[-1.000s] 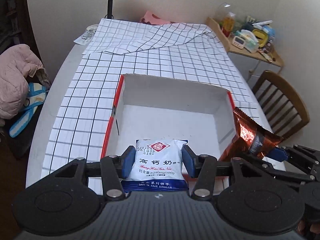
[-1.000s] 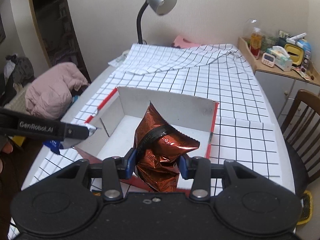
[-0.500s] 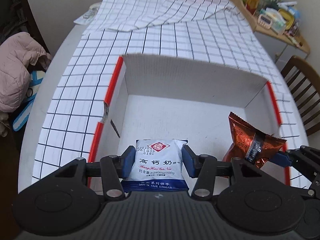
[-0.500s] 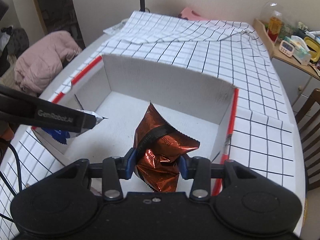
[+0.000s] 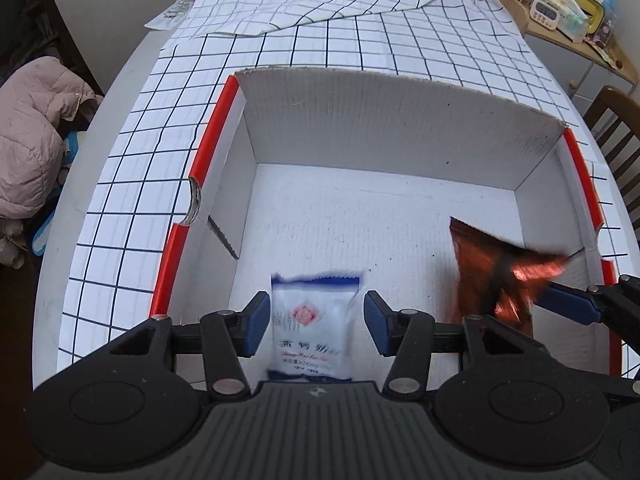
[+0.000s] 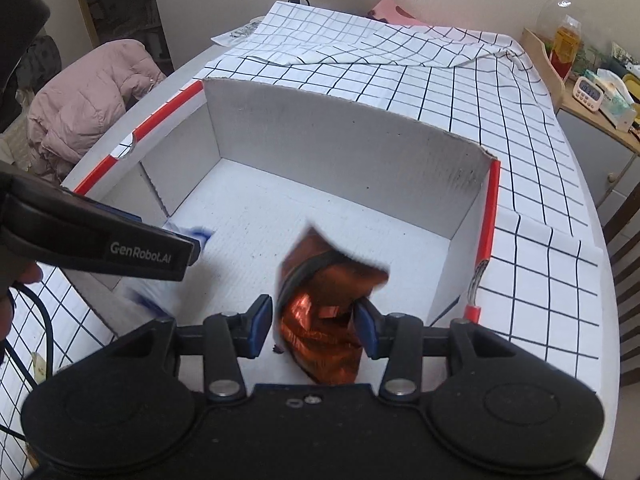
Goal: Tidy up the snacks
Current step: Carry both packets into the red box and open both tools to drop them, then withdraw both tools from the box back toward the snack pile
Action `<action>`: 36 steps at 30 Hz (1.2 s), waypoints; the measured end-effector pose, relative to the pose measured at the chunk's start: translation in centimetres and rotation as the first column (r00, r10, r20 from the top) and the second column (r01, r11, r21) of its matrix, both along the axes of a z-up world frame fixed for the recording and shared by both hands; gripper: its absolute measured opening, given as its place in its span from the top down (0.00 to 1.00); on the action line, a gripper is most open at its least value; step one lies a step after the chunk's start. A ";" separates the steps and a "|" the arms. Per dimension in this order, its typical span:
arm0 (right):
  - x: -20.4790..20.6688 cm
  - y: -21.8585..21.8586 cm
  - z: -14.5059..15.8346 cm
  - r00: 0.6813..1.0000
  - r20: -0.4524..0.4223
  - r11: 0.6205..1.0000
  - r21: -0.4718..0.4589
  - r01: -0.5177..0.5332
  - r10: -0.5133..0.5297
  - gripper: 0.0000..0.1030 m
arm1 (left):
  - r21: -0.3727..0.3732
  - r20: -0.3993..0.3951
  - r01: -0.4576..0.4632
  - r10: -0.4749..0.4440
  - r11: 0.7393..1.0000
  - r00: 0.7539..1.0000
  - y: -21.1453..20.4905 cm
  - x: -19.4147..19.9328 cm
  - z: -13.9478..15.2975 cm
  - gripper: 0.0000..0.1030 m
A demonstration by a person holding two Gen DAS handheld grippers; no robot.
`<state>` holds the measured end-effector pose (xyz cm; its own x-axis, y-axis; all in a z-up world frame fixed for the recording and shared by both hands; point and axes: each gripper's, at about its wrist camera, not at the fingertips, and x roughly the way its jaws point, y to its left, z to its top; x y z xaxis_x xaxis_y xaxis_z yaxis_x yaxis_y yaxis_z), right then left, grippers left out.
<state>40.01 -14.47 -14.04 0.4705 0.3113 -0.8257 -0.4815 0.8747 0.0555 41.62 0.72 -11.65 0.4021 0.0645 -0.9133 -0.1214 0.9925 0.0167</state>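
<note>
In the left wrist view, the left gripper (image 5: 314,322) sits at the bottom centre of the frame, above the near part of a white cardboard box (image 5: 384,132) with red-edged side walls. Its blue pads (image 5: 256,322) stand clear of a white snack packet (image 5: 314,330) with blue ends and a red emblem; a gap shows on each side, most plainly on the right, so the grip is released. The packet is motion-blurred and lies between the fingers over the box floor; whether it already rests on the floor cannot be told. At the right edge of this view a crinkled copper-red foil bag (image 5: 494,276), also blurred, hangs inside the box near its right wall. In the right wrist view, the right gripper (image 6: 314,330) is at the bottom centre, and its jaws have just been opening with that foil bag (image 6: 320,312) between them. The left pad (image 6: 260,330) stands just off the bag, while the right one (image 6: 366,330) appears to touch it, so the bag looks let go rather than clamped. The left gripper's finger (image 6: 100,244) crosses the left side of this frame. The box sits on a white tablecloth (image 5: 400,48) with a dark grid. A pink jacket (image 6: 92,100) lies at the upper left beyond the table.
</note>
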 end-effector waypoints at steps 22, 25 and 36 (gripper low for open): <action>-5.5 -1.9 6.6 0.992 0.105 0.993 0.105 0.055 -0.066 0.19 | -0.081 0.136 0.033 -0.021 0.996 0.990 1.3 -6.7 6.3 0.48; -7.1 -1.9 7.5 0.991 0.117 0.991 0.121 0.052 -0.067 0.13 | -0.091 0.157 0.042 -0.027 0.995 0.987 1.7 -8.3 7.3 0.43; -13.5 -2.1 10.4 0.983 0.174 0.984 0.174 0.031 -0.061 0.03 | -0.120 0.237 0.093 -0.063 0.988 0.969 2.1 -14.9 10.5 0.38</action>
